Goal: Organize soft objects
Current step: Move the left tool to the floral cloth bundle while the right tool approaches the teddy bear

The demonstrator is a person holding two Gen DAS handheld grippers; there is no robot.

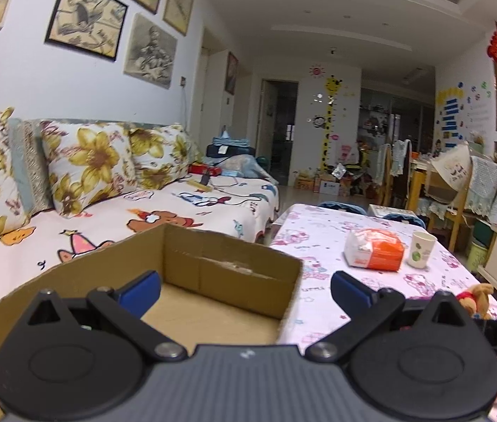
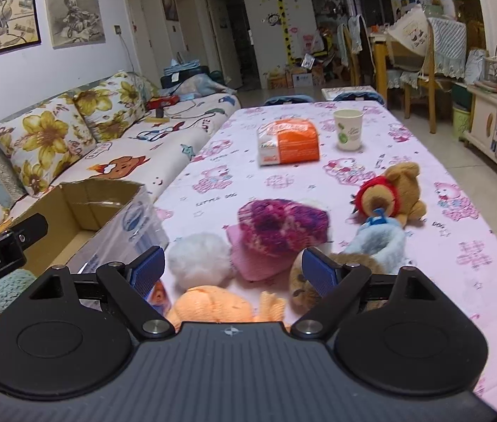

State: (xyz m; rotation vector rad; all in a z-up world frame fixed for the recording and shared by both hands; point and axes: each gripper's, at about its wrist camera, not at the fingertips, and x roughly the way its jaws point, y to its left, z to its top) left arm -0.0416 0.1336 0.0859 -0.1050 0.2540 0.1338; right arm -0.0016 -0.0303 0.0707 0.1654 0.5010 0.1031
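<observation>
Left gripper [image 1: 245,290] fingers wide apart, empty, over open brown cardboard box [image 1: 234,256] at table [image 2: 424,246] left edge. Right gripper [image 2: 232,267] fingers apart above plush pile: white pompom [image 2: 201,260], magenta knitted hat [image 2: 283,228], orange plush [image 2: 213,304]. Far table half roomy; orange tissue pack [image 2: 289,142], paper cup [image 2: 348,129] there.

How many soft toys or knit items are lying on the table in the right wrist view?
6: the lion plush, blue fuzzy item, purple knit hat, white pom-pom, brown plush and orange plush. The claw's body may hide more.
</observation>
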